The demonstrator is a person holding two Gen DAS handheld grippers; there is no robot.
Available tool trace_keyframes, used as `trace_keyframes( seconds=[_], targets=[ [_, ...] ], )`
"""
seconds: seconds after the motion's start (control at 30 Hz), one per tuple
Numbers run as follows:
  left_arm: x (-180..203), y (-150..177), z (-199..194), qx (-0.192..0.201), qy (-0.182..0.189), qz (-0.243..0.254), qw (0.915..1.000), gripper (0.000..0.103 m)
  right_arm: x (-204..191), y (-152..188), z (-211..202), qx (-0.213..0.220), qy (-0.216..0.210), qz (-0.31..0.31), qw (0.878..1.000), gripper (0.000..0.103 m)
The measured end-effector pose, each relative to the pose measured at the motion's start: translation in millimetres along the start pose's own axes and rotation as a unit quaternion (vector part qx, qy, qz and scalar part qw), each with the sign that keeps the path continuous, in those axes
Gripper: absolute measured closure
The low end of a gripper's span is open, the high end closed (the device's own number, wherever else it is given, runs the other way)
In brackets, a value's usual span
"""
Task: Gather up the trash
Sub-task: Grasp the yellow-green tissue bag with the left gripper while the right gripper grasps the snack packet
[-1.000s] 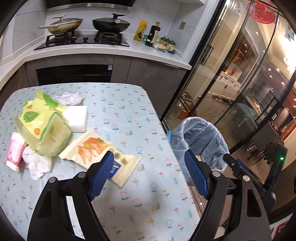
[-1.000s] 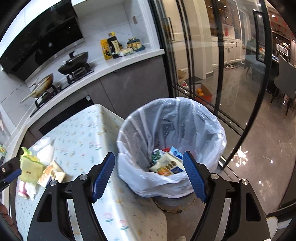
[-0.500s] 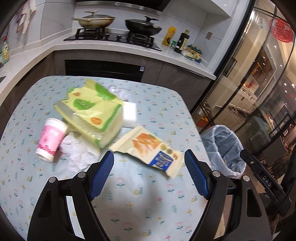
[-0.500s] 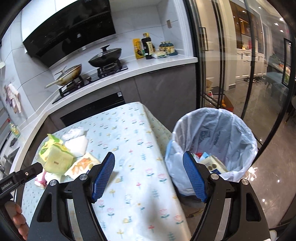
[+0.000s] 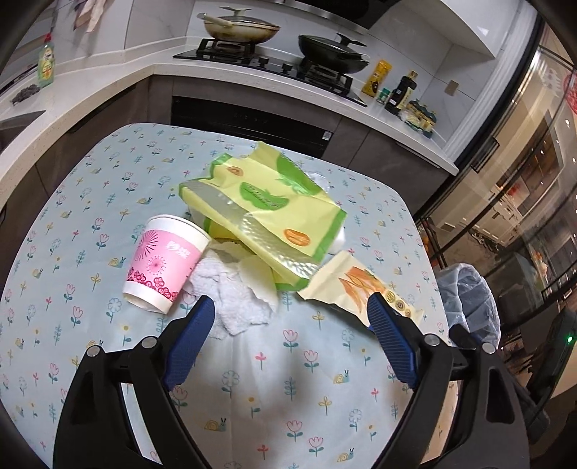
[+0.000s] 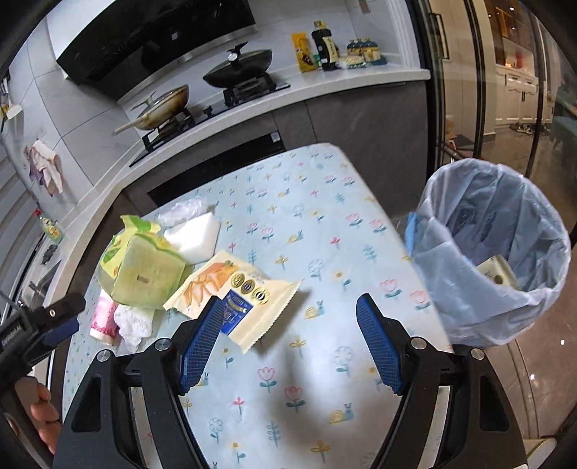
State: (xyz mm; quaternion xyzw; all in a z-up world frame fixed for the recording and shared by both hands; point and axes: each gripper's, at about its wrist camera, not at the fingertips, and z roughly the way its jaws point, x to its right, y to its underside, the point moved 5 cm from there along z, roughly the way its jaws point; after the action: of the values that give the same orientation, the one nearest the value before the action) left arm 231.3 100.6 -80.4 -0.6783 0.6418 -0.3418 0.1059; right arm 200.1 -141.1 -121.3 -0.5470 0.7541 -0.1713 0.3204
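Note:
A pile of trash lies on the flowered table (image 5: 108, 202): a pink paper cup (image 5: 164, 261) on its side, crumpled white tissue (image 5: 238, 294), a yellow-green bag (image 5: 267, 213) and a cream snack wrapper (image 5: 355, 286). My left gripper (image 5: 290, 337) is open and empty, just short of the tissue and wrapper. In the right wrist view my right gripper (image 6: 290, 341) is open and empty above the table, near the wrapper (image 6: 234, 290). The bin with a blue liner (image 6: 494, 249) stands to its right, with some trash inside.
A white block (image 6: 194, 234) and clear crumpled plastic (image 6: 180, 211) lie behind the bag (image 6: 144, 267). A counter with a stove, two pans (image 5: 238, 27) and bottles (image 5: 402, 92) runs behind the table. Glass doors stand to the right. The bin also shows in the left wrist view (image 5: 468, 306).
Both grippers have swung left from the bin toward the trash pile. The left one has come closer to the cup, tissue and wrapper. Both stayed open.

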Motion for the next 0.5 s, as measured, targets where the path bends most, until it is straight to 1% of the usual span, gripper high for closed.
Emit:
trace_keyframes(
  seconds=[0.1, 0.3, 0.5],
  targets=[
    [-6, -6, 6, -0.003, -0.001, -0.013, 0.9999, 0.017, -2, 4, 13, -0.014, -0.001, 0.000, 1.000, 0.030],
    [-12, -17, 28, -0.020, 0.001, -0.037, 0.9991, 0.017, 3, 7, 37, -0.035, -0.009, 0.016, 0.999, 0.030],
    [-18, -27, 51, -0.030, 0.004, -0.057, 0.9979, 0.017, 4, 5, 55, -0.047, -0.015, 0.028, 0.998, 0.030]
  ],
)
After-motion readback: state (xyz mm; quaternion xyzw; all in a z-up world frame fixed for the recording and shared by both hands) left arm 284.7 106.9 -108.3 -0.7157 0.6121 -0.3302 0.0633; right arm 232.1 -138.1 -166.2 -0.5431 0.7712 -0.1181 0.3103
